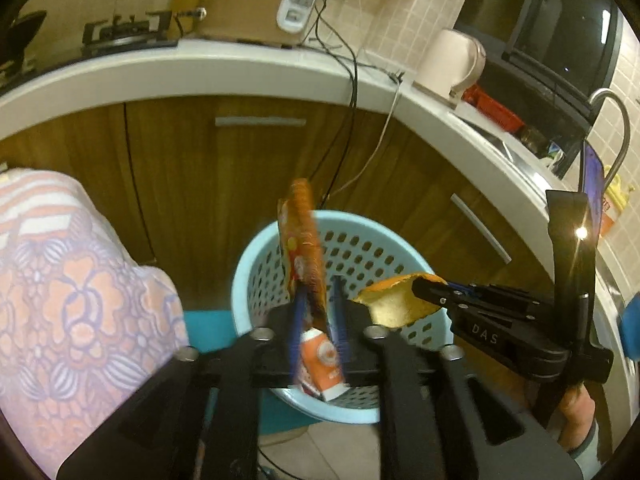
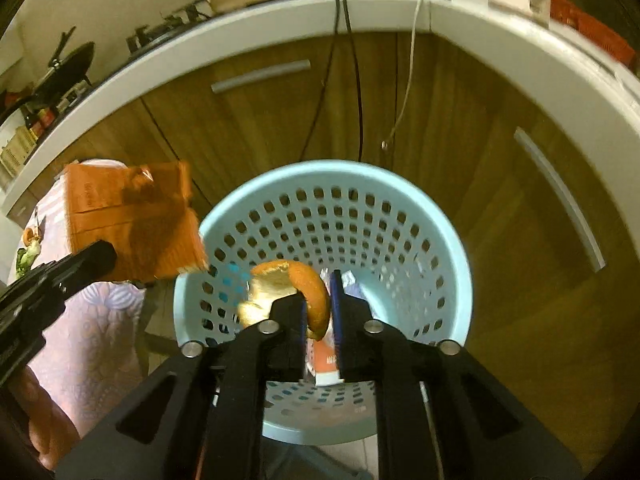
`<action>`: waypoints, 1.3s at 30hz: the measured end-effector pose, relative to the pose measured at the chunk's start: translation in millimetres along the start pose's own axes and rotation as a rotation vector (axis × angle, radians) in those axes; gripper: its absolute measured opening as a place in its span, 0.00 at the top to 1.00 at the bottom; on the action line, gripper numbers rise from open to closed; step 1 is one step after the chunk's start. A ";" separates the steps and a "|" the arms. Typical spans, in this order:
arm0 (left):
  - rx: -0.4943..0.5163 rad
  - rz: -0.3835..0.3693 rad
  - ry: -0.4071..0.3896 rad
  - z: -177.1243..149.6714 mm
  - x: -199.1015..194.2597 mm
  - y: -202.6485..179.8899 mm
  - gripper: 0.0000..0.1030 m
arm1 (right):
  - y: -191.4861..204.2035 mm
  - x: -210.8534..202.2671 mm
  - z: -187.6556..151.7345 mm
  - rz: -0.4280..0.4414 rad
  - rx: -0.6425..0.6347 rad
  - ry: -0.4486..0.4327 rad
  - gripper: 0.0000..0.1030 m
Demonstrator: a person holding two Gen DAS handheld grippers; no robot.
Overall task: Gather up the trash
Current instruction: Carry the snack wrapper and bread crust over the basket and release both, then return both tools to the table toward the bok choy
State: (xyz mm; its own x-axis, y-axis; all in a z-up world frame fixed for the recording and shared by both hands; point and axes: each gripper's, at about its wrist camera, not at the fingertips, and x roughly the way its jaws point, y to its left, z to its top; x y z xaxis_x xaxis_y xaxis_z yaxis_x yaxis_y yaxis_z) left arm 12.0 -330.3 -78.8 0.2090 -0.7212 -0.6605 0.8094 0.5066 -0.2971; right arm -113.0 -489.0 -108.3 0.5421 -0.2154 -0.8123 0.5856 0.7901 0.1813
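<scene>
Trash is hanging in both grippers above the blue basket [image 2: 448, 248], which is standing on the floor in front of the wooden cabinets [image 1: 208, 168]. The left gripper [image 1: 318, 312] is pinching an orange wrapper [image 1: 302, 248] between its blue pads; its jaws are standing close together, with only the thin wrapper between them. The wrapper is sticking upward from the fingertips, over the near left part of the basket rim. It is looking flat and shiny, orange with a printed pattern, and blurred. The right gripper [image 2: 319, 304] is gripping a piece of orange peel [image 2: 308, 292], and its jaws are nearly closed on it. The peel is curving out to the left of the pads, directly over the basket opening. Its outside is looking orange and its inside pale and rough. In the left view, the peel and the wrapper are hanging near each other but apart. Inside the basket, under the grippers, an orange and white packet [image 1: 324, 364] is lying on the bottom. A patterned cloth [image 1: 72, 296] is lying left of the basket.
</scene>
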 end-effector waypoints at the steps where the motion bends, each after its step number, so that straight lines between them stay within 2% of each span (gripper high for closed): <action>1: -0.001 0.003 0.003 -1.0 1.2 0.5 0.76 | -1.2 3.0 -0.2 0.008 0.008 0.011 0.85; 7: -0.036 0.002 -0.003 -3.3 -4.6 9.7 0.66 | -0.6 4.6 0.7 0.020 0.024 0.010 0.79; 8: -0.038 0.004 -0.007 -3.1 -6.8 11.3 0.65 | 2.0 2.9 0.9 0.014 0.016 0.003 0.76; 10: -0.042 0.007 -0.014 -1.9 -11.2 12.9 0.63 | 6.6 3.1 3.8 -0.003 0.001 -0.004 0.64; 11: -0.043 0.011 -0.020 -1.7 -14.5 14.1 0.62 | 8.8 2.9 3.6 -0.010 -0.006 -0.006 0.50; 12: -0.044 0.012 -0.027 -1.6 -18.2 15.1 0.61 | 10.0 3.3 3.9 -0.009 -0.012 -0.010 0.41; 13: -0.044 0.013 -0.032 -1.5 -20.6 15.6 0.61 | 11.6 3.6 3.5 -0.009 -0.018 -0.010 0.39; 17: -0.062 0.015 -0.056 -0.9 -33.7 22.2 0.60 | 19.9 6.2 2.5 -0.007 -0.048 0.016 0.38; 22: -0.076 0.028 -0.095 1.7 -53.6 28.9 0.60 | 33.4 -6.2 3.0 0.010 -0.080 -0.019 0.36; 31: -0.113 0.081 -0.210 1.5 -118.0 48.8 0.56 | 76.0 -50.5 17.2 0.100 -0.153 -0.160 0.36; 39: -0.196 0.190 -0.293 -20.5 -180.0 85.8 0.54 | 151.7 -83.8 29.1 0.226 -0.269 -0.267 0.36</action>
State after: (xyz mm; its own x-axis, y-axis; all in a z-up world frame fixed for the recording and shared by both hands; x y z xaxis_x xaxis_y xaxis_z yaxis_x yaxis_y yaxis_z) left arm 32.6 -147.3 0.5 0.5159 -0.6956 -0.4999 0.6268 0.7043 -0.3332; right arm -52.0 -367.7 3.4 0.7959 -0.1327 -0.5906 0.2755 0.9482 0.1582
